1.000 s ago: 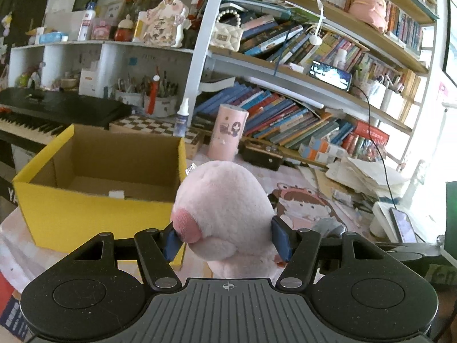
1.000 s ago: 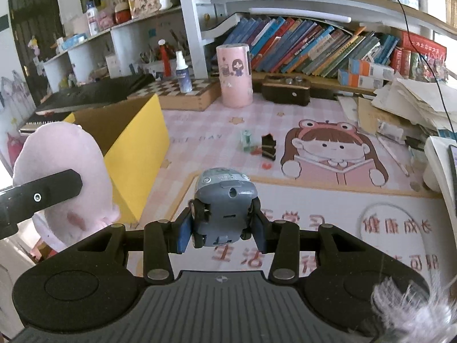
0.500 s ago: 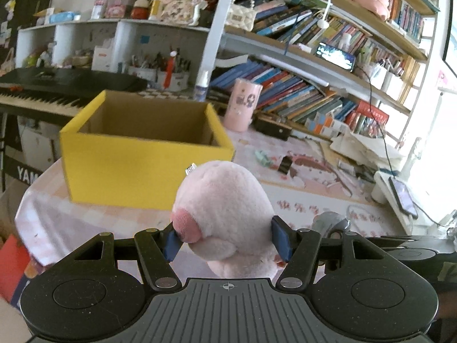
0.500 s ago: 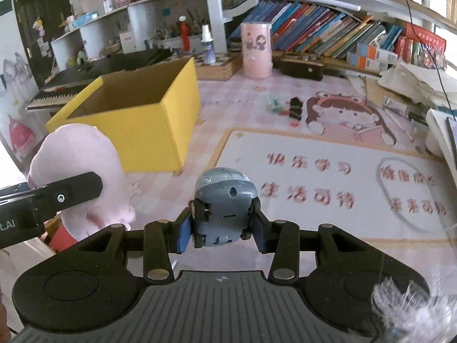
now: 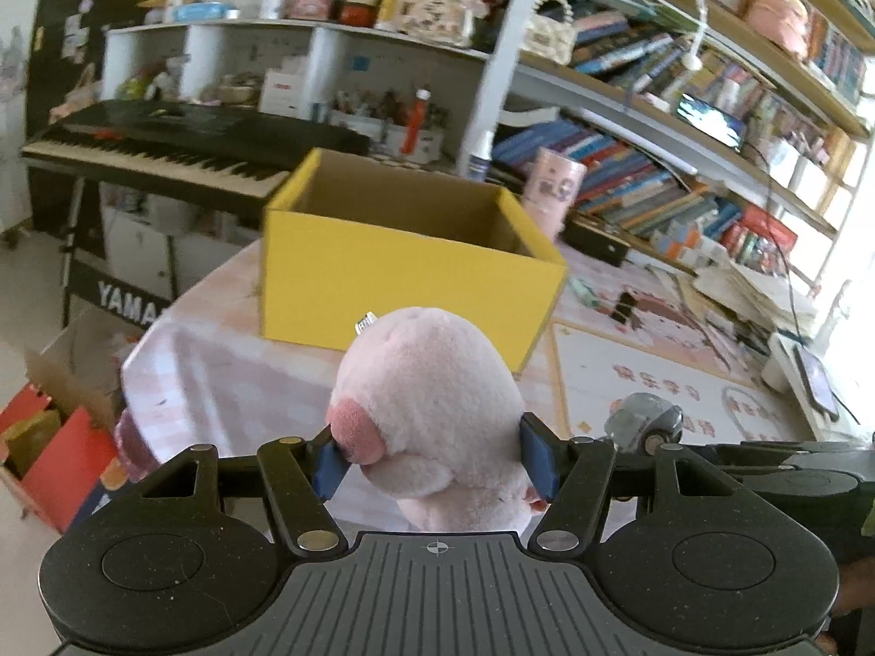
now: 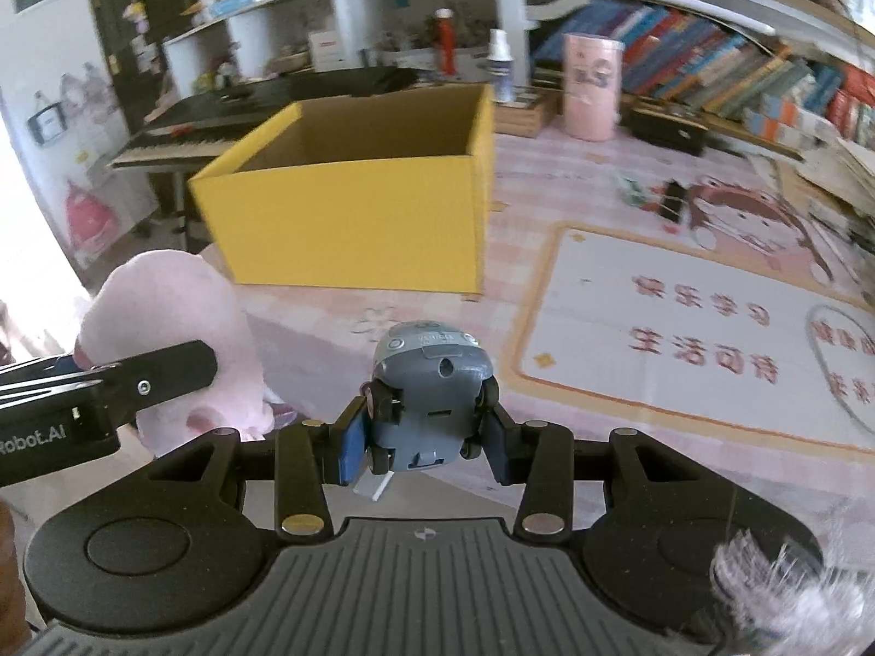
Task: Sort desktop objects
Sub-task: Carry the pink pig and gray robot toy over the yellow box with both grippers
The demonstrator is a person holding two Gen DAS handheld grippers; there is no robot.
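Between the blue pads of the left gripper (image 5: 435,462) sits a pink plush toy (image 5: 429,404), squeezed at its widest part so the soft body cannot slip out; the jaws stand fairly wide only because the toy is bulky. On the other side, the right gripper (image 6: 424,437) is clamped on a small grey toy car (image 6: 432,382), held nose-up with its wheels against the pads — a narrow grip for a narrow, hard thing. Both loads hang clear of the pink checked tablecloth (image 6: 547,186), short of the yellow box (image 6: 350,202); the box stands open-topped at the table's left end, ahead of both grippers, and is very likely where the toys are meant to go. Its inside is cardboard brown; its floor cannot be seen from here. Carrying one thing in each hand probably saves a trip. Further back, a binder clip (image 6: 671,199) and a small green item (image 6: 631,188) lie on the cloth — apparently yet to be sorted; a pink cup (image 6: 593,87) stands near the books.
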